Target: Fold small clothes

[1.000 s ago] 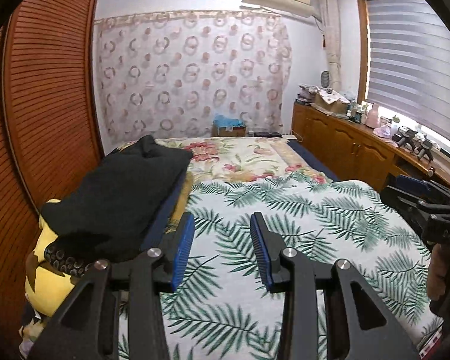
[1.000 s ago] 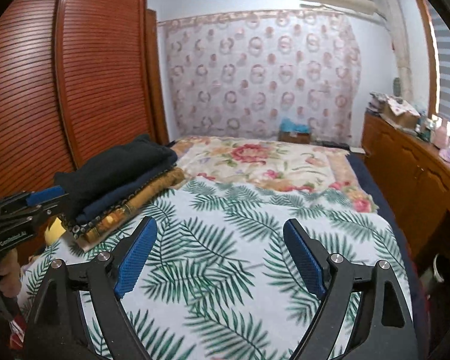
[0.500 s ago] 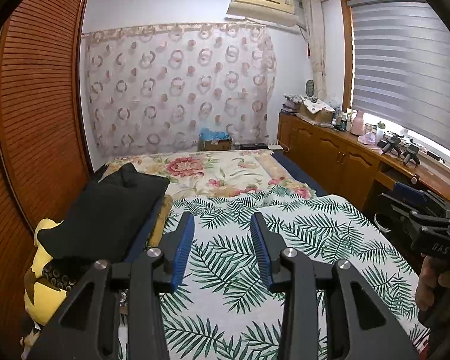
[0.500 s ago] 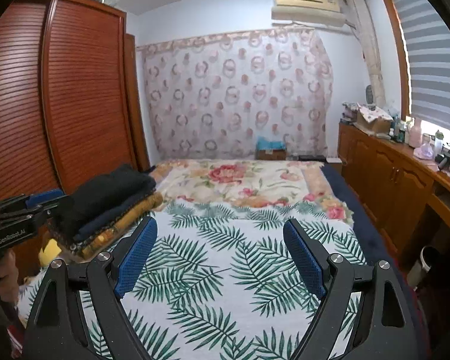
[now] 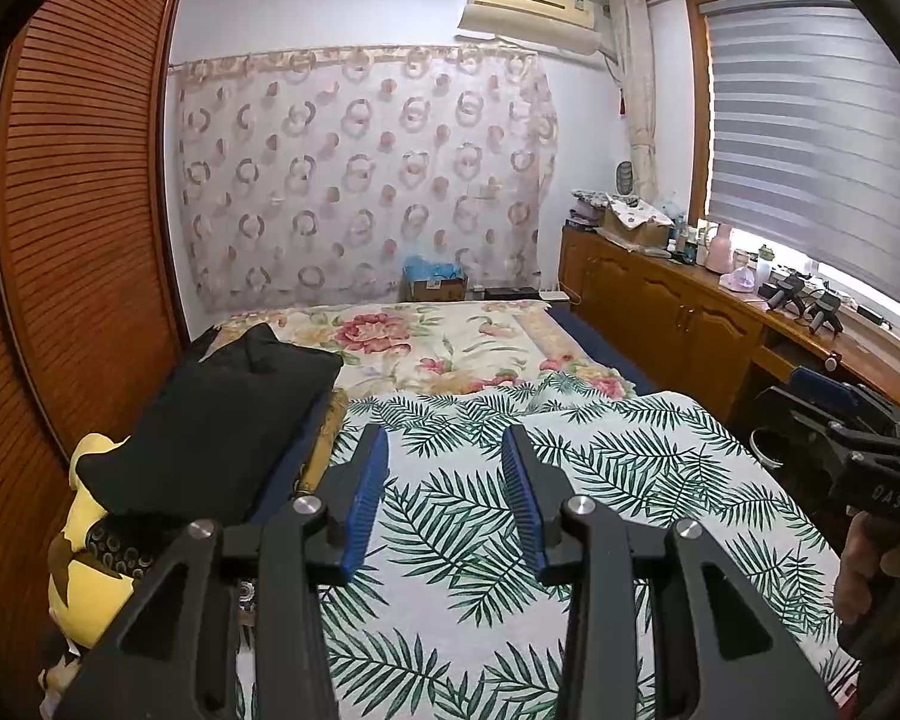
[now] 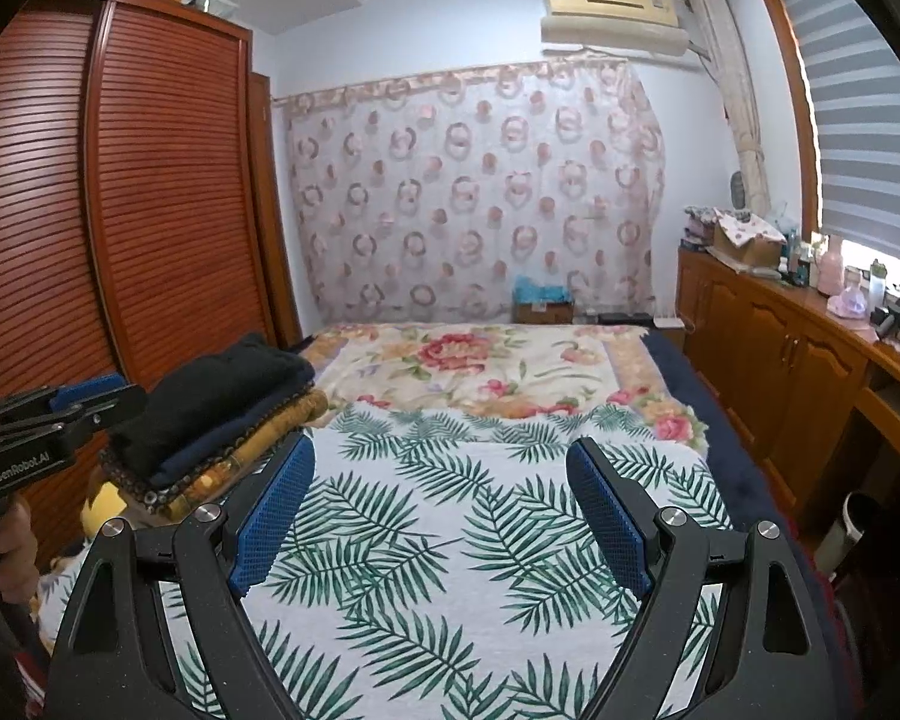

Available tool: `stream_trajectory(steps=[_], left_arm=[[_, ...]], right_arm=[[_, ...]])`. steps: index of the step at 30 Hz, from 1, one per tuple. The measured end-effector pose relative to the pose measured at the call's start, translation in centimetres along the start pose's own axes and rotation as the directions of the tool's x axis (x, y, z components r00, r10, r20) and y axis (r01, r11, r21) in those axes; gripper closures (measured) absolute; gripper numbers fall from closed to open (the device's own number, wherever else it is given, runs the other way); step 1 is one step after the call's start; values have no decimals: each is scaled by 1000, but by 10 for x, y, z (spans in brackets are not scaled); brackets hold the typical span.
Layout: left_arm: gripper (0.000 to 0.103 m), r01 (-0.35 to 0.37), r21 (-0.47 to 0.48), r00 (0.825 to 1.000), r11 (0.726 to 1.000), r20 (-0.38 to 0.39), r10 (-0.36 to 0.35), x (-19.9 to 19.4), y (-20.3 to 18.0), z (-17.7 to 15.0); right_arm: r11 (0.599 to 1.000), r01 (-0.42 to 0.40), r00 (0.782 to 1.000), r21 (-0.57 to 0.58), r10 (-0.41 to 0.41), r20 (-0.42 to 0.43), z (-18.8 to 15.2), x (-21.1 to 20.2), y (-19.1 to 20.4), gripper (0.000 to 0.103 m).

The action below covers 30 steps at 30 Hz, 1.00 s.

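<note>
Folded stack (image 5: pixel 210 420) left of L claw (image 5: pixel 444 468).

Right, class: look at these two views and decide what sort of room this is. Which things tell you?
Most likely a home bedroom: a bed under a palm-leaf printed bedspread, a tall reddish-brown louvred wooden wardrobe, and a stack of folded dark clothes at the bed's edge.

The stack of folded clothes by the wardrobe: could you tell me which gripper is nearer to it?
Left. The left gripper hovers just beside the stack of folded clothes; the right gripper hangs farther away, over the bed's middle.
</note>
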<state>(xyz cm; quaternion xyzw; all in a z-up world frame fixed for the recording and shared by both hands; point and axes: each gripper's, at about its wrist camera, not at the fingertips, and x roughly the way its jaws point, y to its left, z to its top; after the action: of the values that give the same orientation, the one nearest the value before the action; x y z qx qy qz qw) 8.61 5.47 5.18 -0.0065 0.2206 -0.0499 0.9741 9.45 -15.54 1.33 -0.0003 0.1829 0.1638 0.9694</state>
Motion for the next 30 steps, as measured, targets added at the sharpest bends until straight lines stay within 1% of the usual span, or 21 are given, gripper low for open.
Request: stream_trajectory(steps=[30], left_arm=[[64, -6, -8, 1000, 1000, 3, 6, 0, 4, -3]], right_arm=[[1000, 4, 1000, 0, -4, 3, -1, 2, 3, 15]])
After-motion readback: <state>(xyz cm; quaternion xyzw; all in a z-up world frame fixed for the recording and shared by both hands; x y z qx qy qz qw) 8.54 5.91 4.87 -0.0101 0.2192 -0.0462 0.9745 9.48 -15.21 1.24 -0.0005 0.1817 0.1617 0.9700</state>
